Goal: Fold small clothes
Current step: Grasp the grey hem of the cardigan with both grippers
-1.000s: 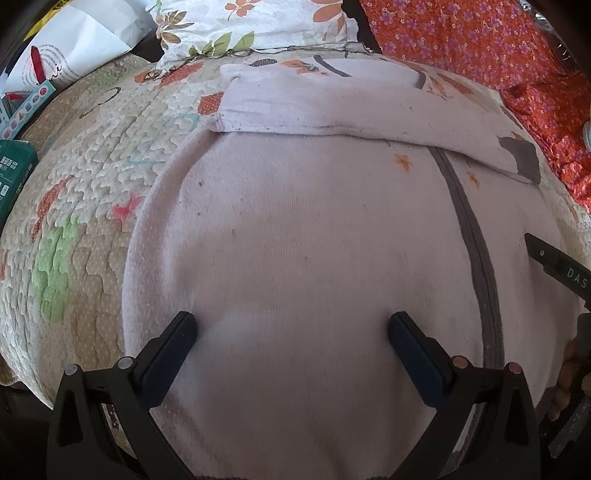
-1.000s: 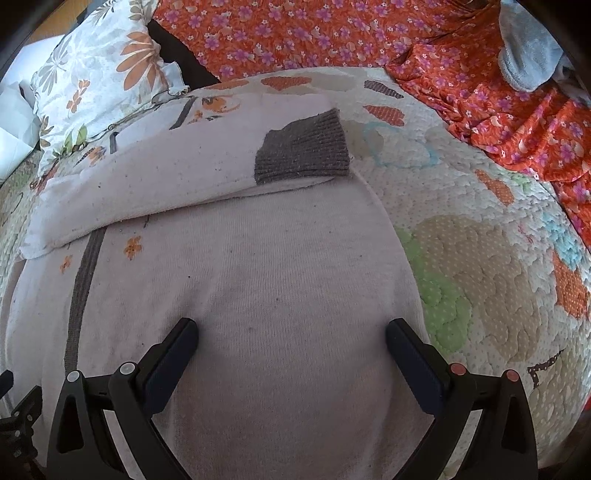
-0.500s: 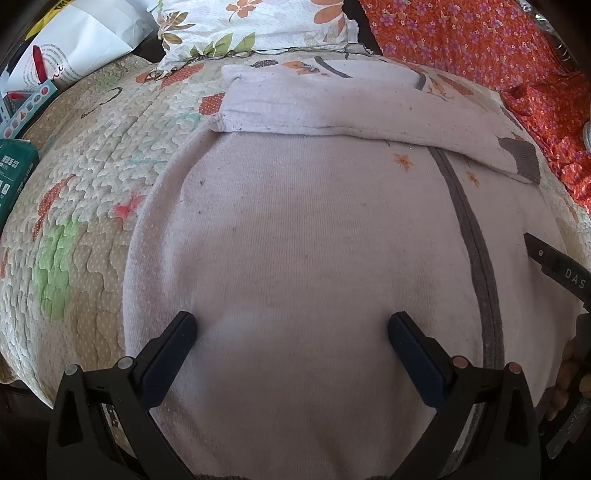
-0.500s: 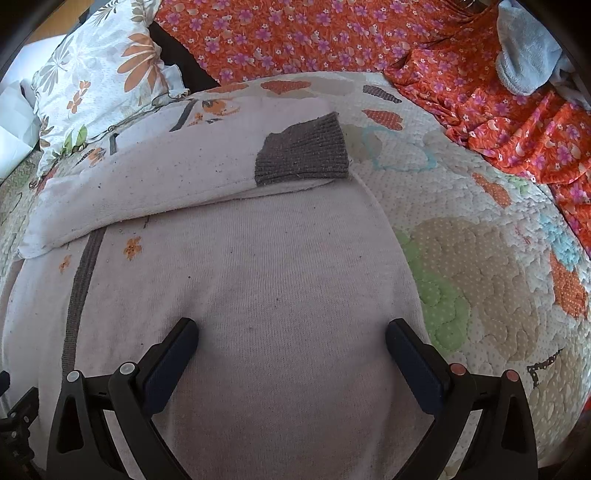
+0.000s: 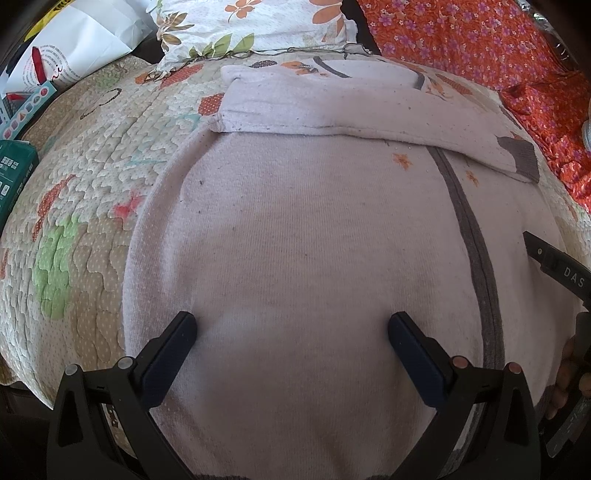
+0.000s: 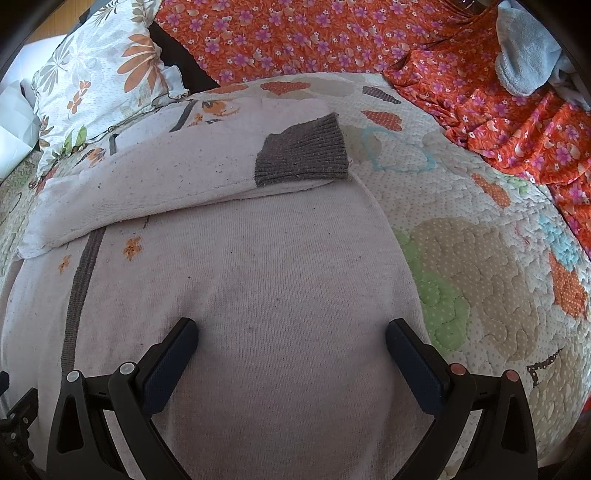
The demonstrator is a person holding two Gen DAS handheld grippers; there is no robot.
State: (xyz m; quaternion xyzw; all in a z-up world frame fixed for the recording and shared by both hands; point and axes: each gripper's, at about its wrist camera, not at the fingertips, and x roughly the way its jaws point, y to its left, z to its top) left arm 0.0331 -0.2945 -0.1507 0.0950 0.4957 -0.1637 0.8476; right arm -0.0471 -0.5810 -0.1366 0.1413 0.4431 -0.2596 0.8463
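Note:
A pale pink sweater (image 5: 303, 236) (image 6: 266, 280) lies flat on a quilted bed cover, with a grey stripe (image 5: 476, 236) (image 6: 79, 280) running down it. One sleeve (image 5: 354, 110) (image 6: 155, 177) is folded across the top, ending in a grey ribbed cuff (image 6: 303, 151) (image 5: 521, 157). My left gripper (image 5: 291, 332) stands open low over the sweater's left half, nothing between its fingers. My right gripper (image 6: 291, 332) stands open over the right half, near the sweater's right edge. The sweater's near hem is hidden under both grippers.
The quilt (image 5: 85, 206) (image 6: 480, 258) shows on both sides of the sweater. A floral pillow (image 5: 251, 22) (image 6: 103, 70) and orange flowered cloth (image 6: 332, 33) (image 5: 480, 48) lie at the back. White paper and boxes (image 5: 22, 122) sit far left. A grey-blue cloth (image 6: 524, 55) lies far right.
Both views have shifted slightly: the folded sleeve and cuff sit a little farther up the frame. Both grippers stay open and the sweater has not moved.

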